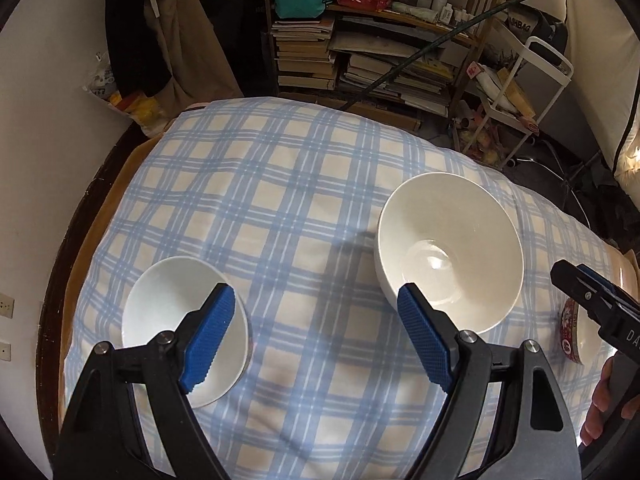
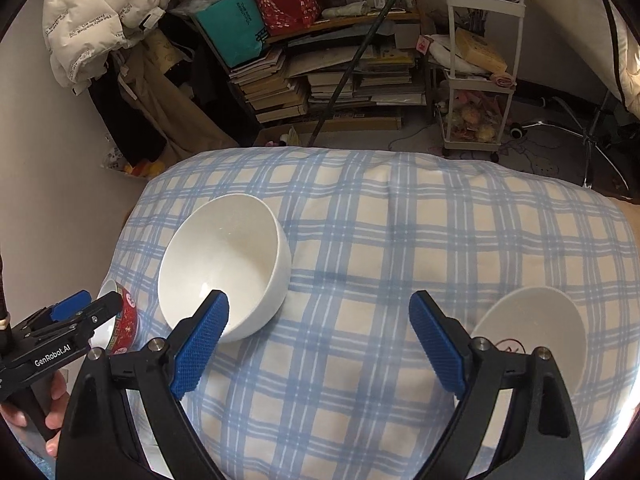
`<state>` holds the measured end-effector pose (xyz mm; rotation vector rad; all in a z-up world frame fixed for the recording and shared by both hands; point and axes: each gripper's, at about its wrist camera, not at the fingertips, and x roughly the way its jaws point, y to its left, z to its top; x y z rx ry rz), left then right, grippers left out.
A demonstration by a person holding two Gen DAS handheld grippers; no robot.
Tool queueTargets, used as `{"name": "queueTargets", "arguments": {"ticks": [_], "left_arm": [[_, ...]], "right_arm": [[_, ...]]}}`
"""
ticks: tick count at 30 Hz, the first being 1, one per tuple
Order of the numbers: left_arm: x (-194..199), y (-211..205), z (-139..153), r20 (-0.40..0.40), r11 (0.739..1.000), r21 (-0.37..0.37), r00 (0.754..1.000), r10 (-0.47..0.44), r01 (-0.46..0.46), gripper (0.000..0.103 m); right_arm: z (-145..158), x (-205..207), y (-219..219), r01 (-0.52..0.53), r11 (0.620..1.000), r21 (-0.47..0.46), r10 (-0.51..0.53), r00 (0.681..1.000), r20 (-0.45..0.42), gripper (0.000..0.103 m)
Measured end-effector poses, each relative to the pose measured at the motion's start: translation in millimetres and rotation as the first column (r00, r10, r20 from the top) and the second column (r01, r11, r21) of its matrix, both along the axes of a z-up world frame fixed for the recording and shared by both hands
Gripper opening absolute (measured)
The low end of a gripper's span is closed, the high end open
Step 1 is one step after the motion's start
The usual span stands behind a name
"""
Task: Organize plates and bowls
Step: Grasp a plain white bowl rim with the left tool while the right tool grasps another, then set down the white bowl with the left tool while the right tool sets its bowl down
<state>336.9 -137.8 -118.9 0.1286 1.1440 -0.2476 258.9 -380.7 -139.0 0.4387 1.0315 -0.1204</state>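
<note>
On a blue-checked tablecloth (image 1: 280,184) stand a large white bowl (image 1: 448,248) and a smaller white bowl (image 1: 176,312). My left gripper (image 1: 316,332) is open and empty above the cloth between them. At the right edge a red patterned bowl (image 1: 570,336) is partly hidden by the other gripper (image 1: 576,280). In the right wrist view my right gripper (image 2: 320,336) is open and empty; a large white bowl (image 2: 228,264) is at left, a white dish with a red mark (image 2: 532,328) at right, and a red patterned bowl (image 2: 126,320) beside the left gripper (image 2: 92,304).
Behind the table stand a bookshelf with stacked books (image 1: 360,64), a white trolley (image 2: 480,80), a leaning dark pole (image 2: 352,56) and hanging clothes (image 1: 160,40). A white wall (image 1: 40,140) runs along the left.
</note>
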Motion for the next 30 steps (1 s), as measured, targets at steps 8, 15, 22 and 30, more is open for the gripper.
{"name": "queueTargets", "arguments": {"ticks": [8, 15, 22, 30], "left_arm": [[26, -25, -24, -0.080, 1.000, 0.007, 0.997, -0.008, 0.009, 0.082], [42, -33, -47, -0.172, 1.000, 0.003, 0.985, 0.025, -0.025, 0.042], [37, -33, -57, -0.234, 0.993, -0.102, 0.972, 0.025, -0.051, 0.014], [22, -40, -57, -0.211, 0.998, -0.067, 0.977, -0.022, 0.008, 0.010]], "right_arm": [[-19, 32, 7, -0.026, 0.999, 0.024, 0.028, 0.998, -0.056, 0.088], [-47, 50, 5, -0.036, 0.996, 0.084, 0.049, 0.987, -0.153, 0.047], [-55, 49, 14, -0.046, 0.987, 0.151, 0.071, 0.985, -0.160, 0.018], [-43, 50, 29, -0.065, 0.997, 0.048, 0.073, 0.981, -0.177, 0.014]]}}
